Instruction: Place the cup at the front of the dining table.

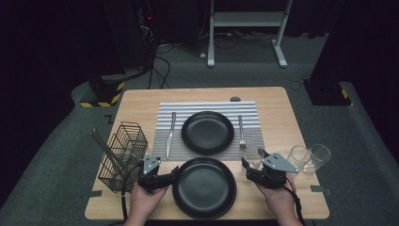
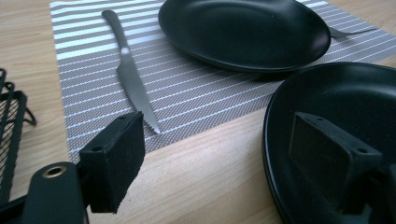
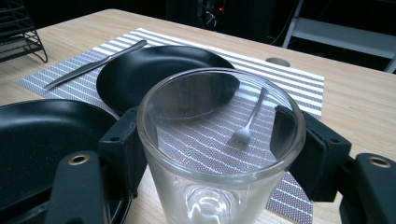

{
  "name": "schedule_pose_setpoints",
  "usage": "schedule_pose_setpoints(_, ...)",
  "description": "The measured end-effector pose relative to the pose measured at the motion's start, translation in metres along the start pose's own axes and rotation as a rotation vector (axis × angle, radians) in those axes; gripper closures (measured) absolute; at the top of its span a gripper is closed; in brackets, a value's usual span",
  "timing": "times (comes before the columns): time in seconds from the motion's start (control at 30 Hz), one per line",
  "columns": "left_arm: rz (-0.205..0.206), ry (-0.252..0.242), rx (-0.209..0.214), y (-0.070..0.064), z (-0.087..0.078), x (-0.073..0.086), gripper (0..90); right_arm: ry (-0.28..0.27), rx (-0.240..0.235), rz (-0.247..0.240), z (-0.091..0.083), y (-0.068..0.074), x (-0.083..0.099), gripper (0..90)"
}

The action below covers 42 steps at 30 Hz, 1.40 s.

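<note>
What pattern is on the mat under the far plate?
The mat has thin grey and white stripes, clearest in the left gripper view.

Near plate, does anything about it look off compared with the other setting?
Yes. The near plate sits on bare table with no mat; the far plate has a striped mat, knife and fork. Two glasses stand apart at right.

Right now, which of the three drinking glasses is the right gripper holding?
The right gripper grips the glass nearest the near plate, beside the striped mat's corner. The other two glasses stand free farther right on the table.
</note>
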State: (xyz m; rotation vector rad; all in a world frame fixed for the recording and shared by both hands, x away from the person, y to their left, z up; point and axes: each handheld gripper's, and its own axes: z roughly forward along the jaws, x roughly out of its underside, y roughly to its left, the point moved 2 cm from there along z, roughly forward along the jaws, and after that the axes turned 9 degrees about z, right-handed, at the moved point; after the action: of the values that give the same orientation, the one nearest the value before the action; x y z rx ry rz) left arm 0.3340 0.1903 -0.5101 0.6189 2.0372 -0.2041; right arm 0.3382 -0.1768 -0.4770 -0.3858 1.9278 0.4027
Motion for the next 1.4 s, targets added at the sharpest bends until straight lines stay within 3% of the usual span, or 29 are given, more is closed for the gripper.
schedule_pose_setpoints(0.17,0.017,-0.017,0.011,-0.004,0.003,-0.010,18.2,0.000,-0.011,-0.003,-0.001,0.001,-0.002,29.2)
schedule_pose_setpoints(0.3,0.066,-0.011,-0.001,-0.011,0.007,-0.022,18.2,-0.012,-0.031,-0.002,-0.005,0.001,-0.005,29.2)
schedule_pose_setpoints(0.47,0.093,-0.017,0.007,-0.019,0.018,-0.035,18.2,-0.019,-0.039,-0.004,-0.006,0.001,-0.009,29.2)
schedule_pose_setpoints(0.7,0.085,-0.041,0.045,-0.024,0.026,-0.039,18.0,-0.020,-0.041,-0.004,-0.002,0.002,-0.012,29.2)
schedule_pose_setpoints(1.13,0.081,-0.117,0.144,-0.033,0.013,-0.044,18.3,-0.012,-0.087,-0.004,0.002,0.017,-0.027,29.2)
schedule_pose_setpoints(1.4,0.096,-0.136,0.161,-0.039,0.013,-0.046,16.2,-0.016,-0.088,-0.005,0.011,0.024,-0.040,29.2)
